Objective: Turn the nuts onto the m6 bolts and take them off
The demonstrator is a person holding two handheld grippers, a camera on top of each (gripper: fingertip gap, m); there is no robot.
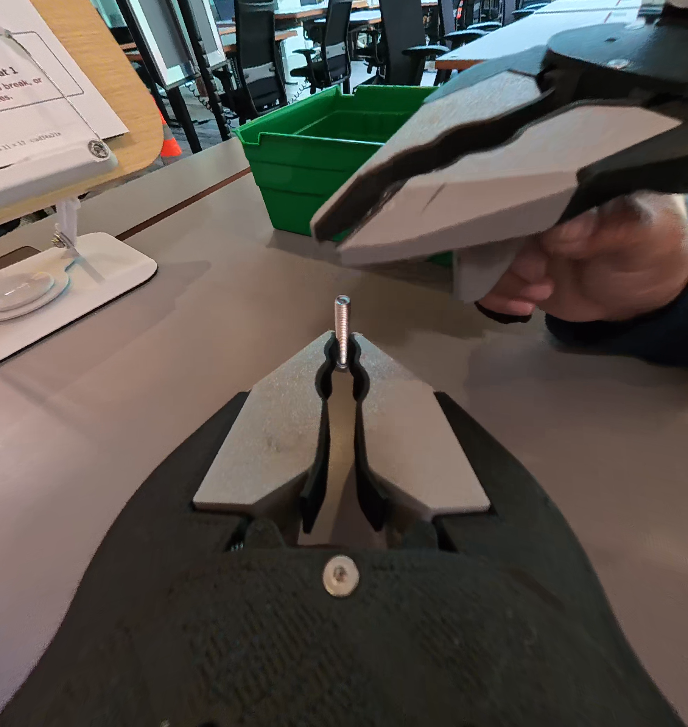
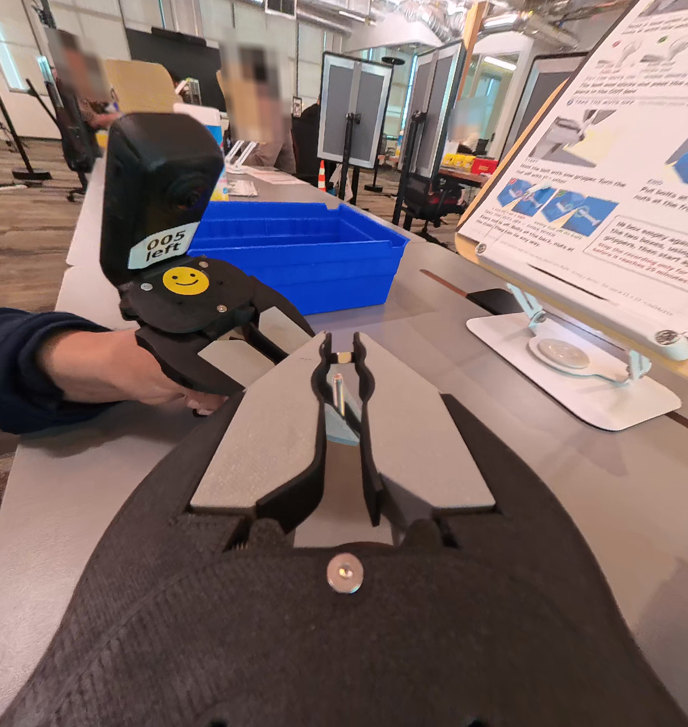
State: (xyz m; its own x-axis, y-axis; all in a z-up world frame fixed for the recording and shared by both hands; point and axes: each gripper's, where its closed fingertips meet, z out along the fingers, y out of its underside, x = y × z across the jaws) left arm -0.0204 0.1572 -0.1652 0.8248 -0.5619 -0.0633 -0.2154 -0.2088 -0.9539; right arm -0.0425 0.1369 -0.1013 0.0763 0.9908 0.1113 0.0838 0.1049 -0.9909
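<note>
Left claw (image 1: 341, 354) is clamped on the bolt (image 1: 342, 330) low on its shank, near the head end. The threaded end stands up clear of the tips, bare, above the desk (image 1: 570, 452).

Right claw (image 2: 341, 356) is pinched on a small nut (image 2: 343, 357), held right at the tips between the black pads (image 2: 326, 354). In the right wrist view the bolt sits just below and behind the nut, apart from it, so threading has not started. From the left wrist view the right claw hangs above and to the right of the bolt tip, and the nut itself is hidden there.

Handling, as I judge it:
- Both parts are steel, rigid and light. No crush risk, squeeze firmly.
- Smooth, small and slippery. The nut has only a thin purchase at the tips and could pop out or tilt.
- Grip the nut on opposite flats, with its hole axis in line with the shank.
- The low bolt grip is good: it leaves the thread free. The round shank may spin in the pads under torque.
- Nut looks square to the bolt, but blur makes that uncertain. Cross-threading is the main risk.

Blue bin (image 2: 303, 251) and green bin (image 1: 315, 157) sit farther back; instruction stand (image 2: 570, 354) is off to the side.
</note>
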